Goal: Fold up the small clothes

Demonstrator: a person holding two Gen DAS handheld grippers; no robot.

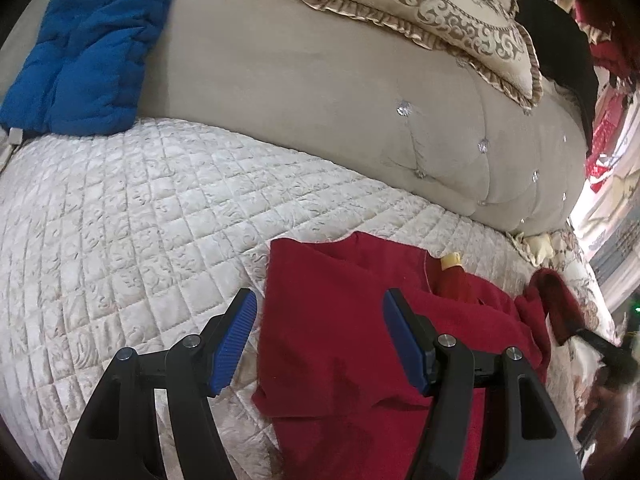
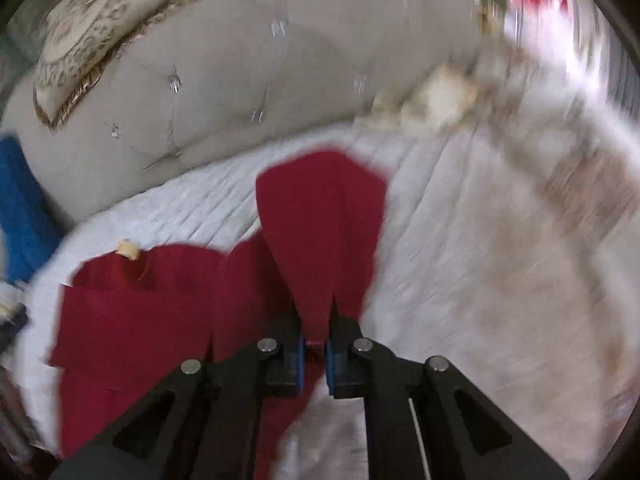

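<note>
- Red garment (image 1: 360,332) lies on the quilted bed cover (image 1: 132,216), toward the headboard side, near the tufted beige headboard (image 1: 320,92). Crumpled, partly folded over itself.
- Small yellow tag (image 1: 451,259) shows at the garment's neckline, on the edge nearest the headboard.
- Left gripper (image 1: 318,320): jaws wide apart, nothing pinched. One blue pad sits over the cover just beside the garment's edge, the other over the red cloth. Can't tell if either touches.
- Right gripper (image 2: 314,350): jaws closed on a piece of the red garment, cloth clamped between the blue pads. The pinched part fans out ahead of the fingers, lifted off the cover.
- Right wrist view is motion-blurred; fine detail unreadable there.
- Patterned pillow (image 1: 432,16) leans on top of the headboard.
- Blue padded item (image 1: 88,44) rests against the headboard at the cover's far left corner.
</note>
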